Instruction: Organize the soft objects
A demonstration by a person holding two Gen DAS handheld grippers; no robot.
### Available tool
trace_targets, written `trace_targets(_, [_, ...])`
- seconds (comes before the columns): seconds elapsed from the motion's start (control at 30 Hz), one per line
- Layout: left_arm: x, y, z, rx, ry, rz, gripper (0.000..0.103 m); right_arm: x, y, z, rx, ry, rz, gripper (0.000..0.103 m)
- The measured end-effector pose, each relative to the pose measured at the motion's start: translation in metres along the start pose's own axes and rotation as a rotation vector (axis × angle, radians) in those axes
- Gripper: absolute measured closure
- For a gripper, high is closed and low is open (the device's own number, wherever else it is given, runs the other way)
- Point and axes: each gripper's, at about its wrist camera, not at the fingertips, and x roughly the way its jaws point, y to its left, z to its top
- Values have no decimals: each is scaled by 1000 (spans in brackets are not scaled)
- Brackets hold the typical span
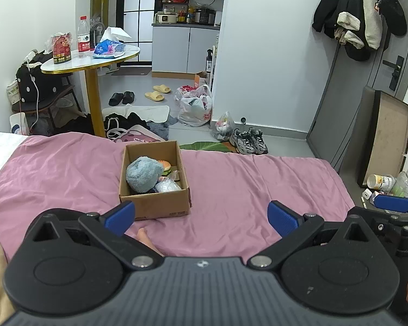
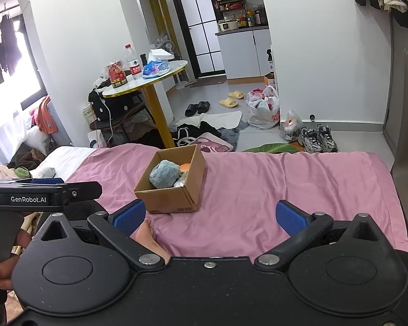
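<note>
The cardboard box [image 1: 155,182] sits mid-frame on the pink bedsheet [image 1: 244,190], already holding a blue plush [image 1: 143,173] and other small soft toys. Both the left claw [image 1: 201,217] and right claw [image 2: 221,217] are spread wide, empty; sorting looks nearly finished.

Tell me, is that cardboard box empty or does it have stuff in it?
It has stuff in it. The open-topped box on the pink sheet holds a fluffy blue-grey toy, a burger-like plush and other small items.
</note>
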Motion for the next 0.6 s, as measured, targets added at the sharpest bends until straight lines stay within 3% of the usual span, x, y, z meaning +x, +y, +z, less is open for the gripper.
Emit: trace_targets(0.6, [-3,4,-2,-3,0,2,0,-1,-2,1,-4,10,-1,0])
